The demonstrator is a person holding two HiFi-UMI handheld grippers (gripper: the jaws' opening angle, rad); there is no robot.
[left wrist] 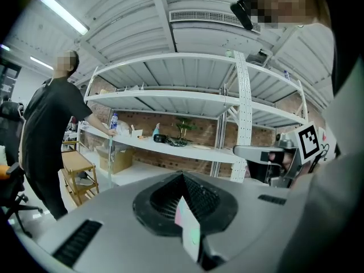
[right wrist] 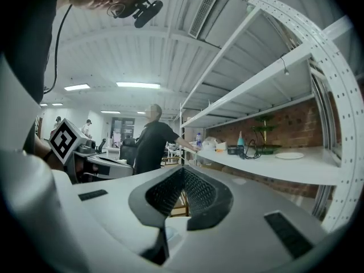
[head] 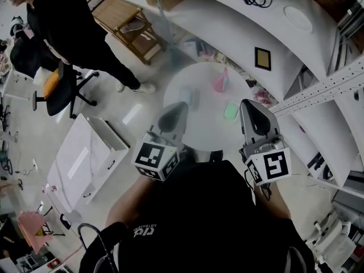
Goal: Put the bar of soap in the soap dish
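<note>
In the head view a round white table (head: pixel 199 132) lies far below me. On it rest a small green piece (head: pixel 230 111), a pink item (head: pixel 220 83) and a pale blue item (head: pixel 187 95); they are too blurred to tell soap from dish. Both grippers are held high above the table, close to my chest. My left gripper (head: pixel 180 108) has its ribbed pads together (left wrist: pixel 183 178) with nothing gripped. My right gripper (head: pixel 248 104) is also shut and holds nothing (right wrist: pixel 183 170). Both gripper views look level at the shelves, not at the table.
A white shelving rack (head: pixel 318 90) runs along the right, with a cable and plate on its shelf (right wrist: pixel 290 156). A person in black (head: pixel 74 33) stands at the shelf beside a wooden side table (head: pixel 128 24). An office chair (head: pixel 57 87) and a white cabinet (head: pixel 85 158) stand left.
</note>
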